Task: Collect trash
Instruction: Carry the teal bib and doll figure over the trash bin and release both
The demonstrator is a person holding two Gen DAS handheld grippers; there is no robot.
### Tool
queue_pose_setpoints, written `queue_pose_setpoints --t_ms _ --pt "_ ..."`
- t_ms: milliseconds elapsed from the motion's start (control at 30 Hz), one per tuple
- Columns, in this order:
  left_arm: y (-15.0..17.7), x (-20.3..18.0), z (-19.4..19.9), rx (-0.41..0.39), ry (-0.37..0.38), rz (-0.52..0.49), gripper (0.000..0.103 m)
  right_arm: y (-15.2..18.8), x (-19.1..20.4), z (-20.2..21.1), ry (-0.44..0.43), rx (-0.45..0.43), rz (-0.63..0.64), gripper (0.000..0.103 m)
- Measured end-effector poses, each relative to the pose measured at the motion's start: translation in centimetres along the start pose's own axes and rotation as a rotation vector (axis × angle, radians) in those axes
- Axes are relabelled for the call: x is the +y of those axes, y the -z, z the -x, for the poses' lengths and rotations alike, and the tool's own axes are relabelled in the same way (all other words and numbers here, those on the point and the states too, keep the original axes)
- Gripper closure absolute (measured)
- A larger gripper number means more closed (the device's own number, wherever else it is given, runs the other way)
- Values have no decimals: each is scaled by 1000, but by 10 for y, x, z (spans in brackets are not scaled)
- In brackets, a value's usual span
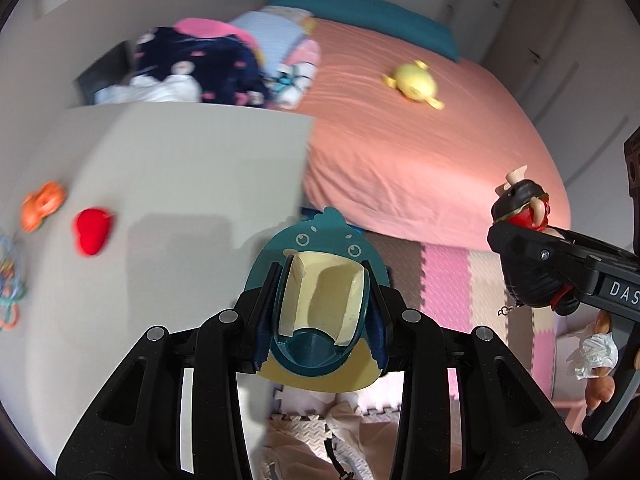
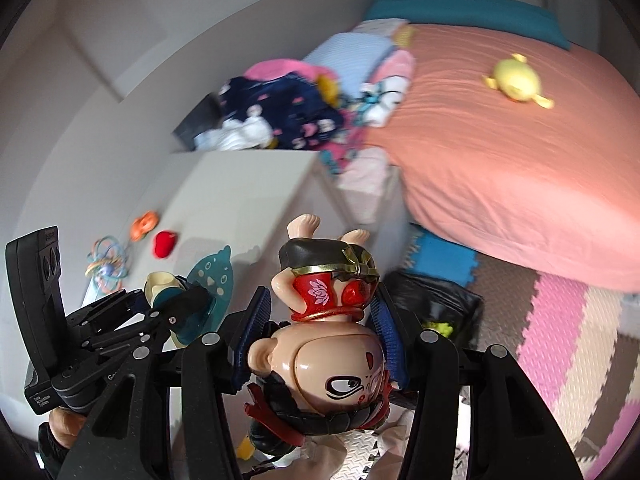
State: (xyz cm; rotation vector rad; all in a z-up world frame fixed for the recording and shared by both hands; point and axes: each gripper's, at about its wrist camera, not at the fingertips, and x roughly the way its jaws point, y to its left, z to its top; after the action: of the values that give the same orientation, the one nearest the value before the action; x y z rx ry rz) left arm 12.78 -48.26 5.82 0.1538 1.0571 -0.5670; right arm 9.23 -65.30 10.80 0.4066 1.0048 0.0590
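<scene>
Two tongs gripping, left tongs teal bird toy; right tongs upside-down figurine

Black left gripper and right gripper (blue ribbed pads, silver pins).

Left wrist camera looks down along its own fingers, tight over the teal toy, facing the white cabinet and pink bed. Right wrist camera sits just beside, angled the same way, close over the upside-down figurine. Both views share the cabinet top, the bed, the yellow plush and each other's gripper.
</scene>
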Motion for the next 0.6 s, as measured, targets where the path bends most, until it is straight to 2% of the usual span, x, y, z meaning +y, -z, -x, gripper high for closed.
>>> queue_pose_setpoints --t_ms 300,367,400,433,467,500,600 --pt "-3 -52 -36 88 73 -118 65 19 -62 15 78 -1 -118 50" --pt "-3 -59 -48 133 82 -139 64 21 -70 13 86 13 -130 49" --pt "-3 -64 -56 171 74 -155 57 21 -74 8 108 39 -128 49" --pt "-2 -67 -60 187 52 -161 46 20 -77 3 157 59 -124 42" --pt "-2 -69 -62 187 14 -159 17 21 -79 2 198 60 -124 35" --pt "-2 -69 -60 162 -10 -155 9 20 -81 2 216 52 -124 35" --pt "-3 -68 -55 134 -21 -162 9 19 -86 6 231 34 -126 34"
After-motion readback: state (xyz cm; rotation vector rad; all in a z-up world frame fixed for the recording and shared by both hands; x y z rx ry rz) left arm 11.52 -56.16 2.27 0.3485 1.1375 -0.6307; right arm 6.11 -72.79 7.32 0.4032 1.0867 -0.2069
